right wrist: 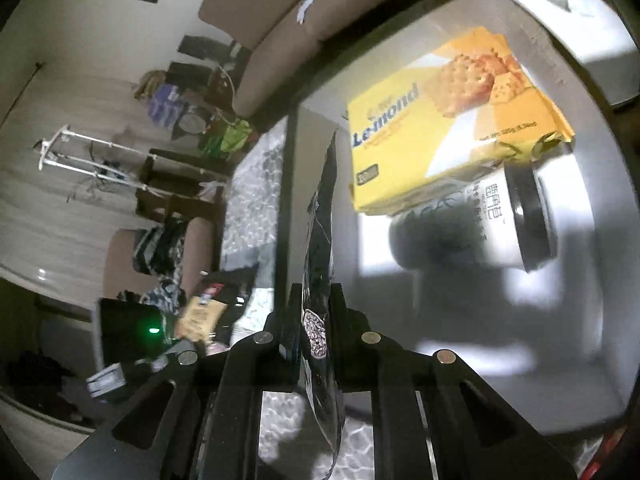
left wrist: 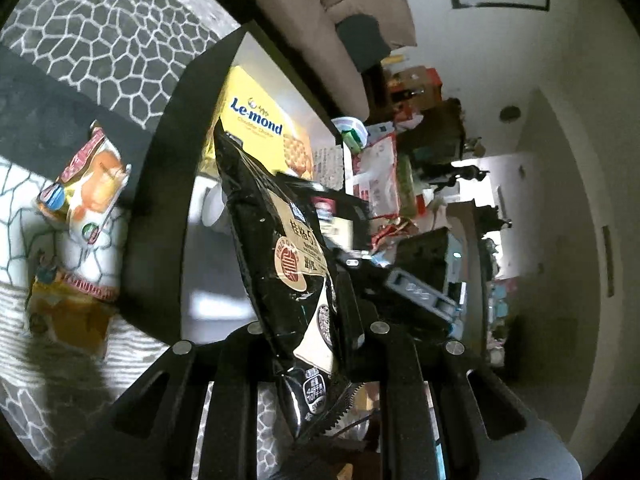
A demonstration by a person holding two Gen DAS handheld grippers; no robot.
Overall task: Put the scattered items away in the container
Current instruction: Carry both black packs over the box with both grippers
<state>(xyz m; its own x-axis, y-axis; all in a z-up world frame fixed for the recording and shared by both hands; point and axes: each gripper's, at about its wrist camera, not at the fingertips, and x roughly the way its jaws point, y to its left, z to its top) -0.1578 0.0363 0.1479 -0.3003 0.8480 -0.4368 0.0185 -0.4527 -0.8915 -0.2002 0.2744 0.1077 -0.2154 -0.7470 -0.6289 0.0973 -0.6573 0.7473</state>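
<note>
My left gripper (left wrist: 316, 320) is shut on the lower part of a black snack packet (left wrist: 272, 216), which hangs over the container's dark rim (left wrist: 160, 184). My right gripper (right wrist: 316, 320) is shut on a second black packet (right wrist: 320, 216), seen edge-on above the white-walled container (right wrist: 480, 340). Inside lie a yellow Le-mond cracker box (right wrist: 440, 128) and, under it, a white cup with a black lid (right wrist: 492, 224) on its side. The left wrist view also shows the yellow box (left wrist: 260, 120) and the other black packet (left wrist: 340, 216) to the right.
Two orange snack packets (left wrist: 88, 176) (left wrist: 72, 304) lie on the patterned grey rug (left wrist: 100, 40) outside the container. A beige sofa (left wrist: 328, 20) stands behind it. A cluttered low table (left wrist: 400, 160) is off to the right. A white object (right wrist: 568, 12) sits past the container's far corner.
</note>
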